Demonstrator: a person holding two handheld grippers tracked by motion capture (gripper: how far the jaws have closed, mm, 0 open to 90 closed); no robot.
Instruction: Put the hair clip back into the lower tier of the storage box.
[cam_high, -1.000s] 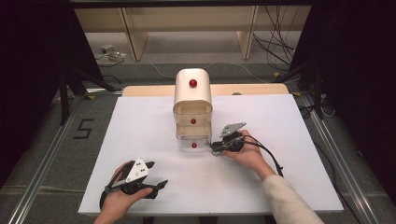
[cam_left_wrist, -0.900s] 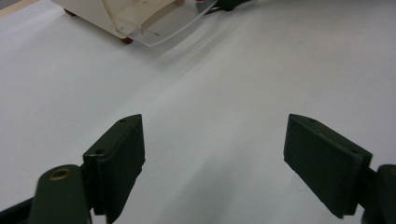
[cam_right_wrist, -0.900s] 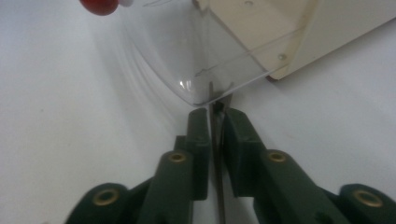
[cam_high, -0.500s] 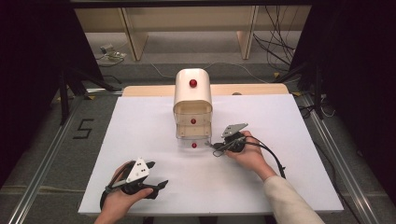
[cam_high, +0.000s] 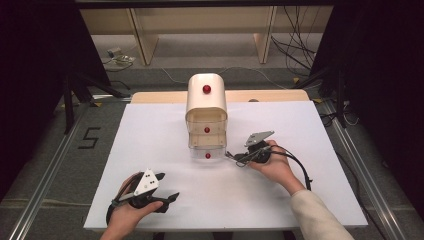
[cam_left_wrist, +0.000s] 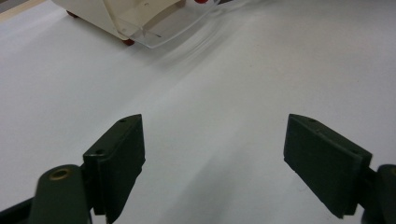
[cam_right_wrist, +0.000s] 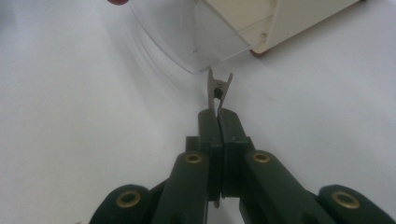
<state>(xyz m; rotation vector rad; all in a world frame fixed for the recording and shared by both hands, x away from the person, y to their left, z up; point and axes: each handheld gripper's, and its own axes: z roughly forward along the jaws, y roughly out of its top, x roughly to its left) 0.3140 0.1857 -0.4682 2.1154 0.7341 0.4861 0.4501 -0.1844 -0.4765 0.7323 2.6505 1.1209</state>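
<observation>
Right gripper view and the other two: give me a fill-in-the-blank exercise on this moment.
1. The right tongs are shut on a small metal ____.
2. The left tongs stand ____ with nothing between them.
3. The drawer cabinet has knobs coloured ____.
4. The bottom drawer is pulled ____.

Missing words: clip; open; red; out

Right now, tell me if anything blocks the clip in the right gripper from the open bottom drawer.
Nothing visible does. The right gripper is shut on a small metal clip, whose tip sits just short of the clear bottom drawer of the cream drawer unit; bare white table lies between.
</observation>
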